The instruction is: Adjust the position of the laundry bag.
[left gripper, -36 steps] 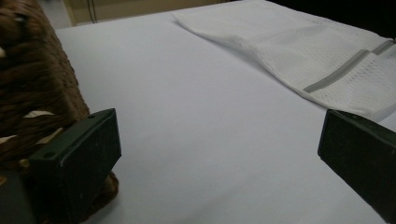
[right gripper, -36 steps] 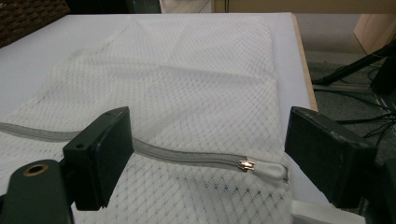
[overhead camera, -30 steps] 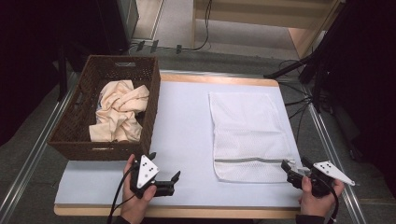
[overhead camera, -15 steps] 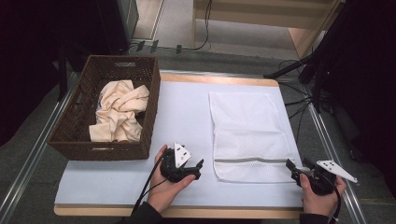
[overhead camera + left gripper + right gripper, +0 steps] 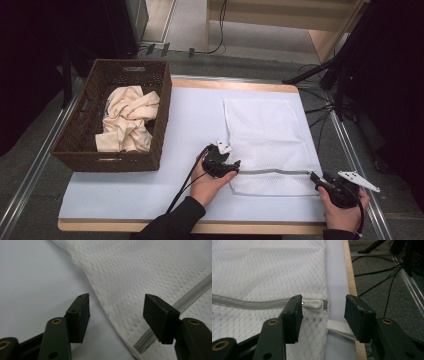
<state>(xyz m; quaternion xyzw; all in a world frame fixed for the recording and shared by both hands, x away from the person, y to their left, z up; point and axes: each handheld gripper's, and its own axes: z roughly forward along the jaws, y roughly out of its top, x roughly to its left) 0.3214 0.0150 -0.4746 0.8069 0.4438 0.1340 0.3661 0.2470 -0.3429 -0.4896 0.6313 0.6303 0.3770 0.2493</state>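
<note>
Right gripper view puts your right claw wide open, holding nothing, its jaws straddling the white zip pull at the end of the zip on the mesh bag. A white strap loop sticks out from that corner of the bag onto the worktop, just inside its wooden edge. Your left claw is also open and empty, one jaw over bare worktop and the other over the bag's opposite edge, where the grey zip tape runs up to the seam.

From above, the bag lies flat on the right half of the pale, smooth worktop, zip near your side, with the left claw at one end and the right claw at the other. The zip looks fully closed, so by my reading nothing is done yet: you need to pinch the pull, hold the far end, and slide it open. The cream cloth, soft and crumpled, sits in the dark woven basket well apart at left, untouched; it probably goes in afterwards.
</note>
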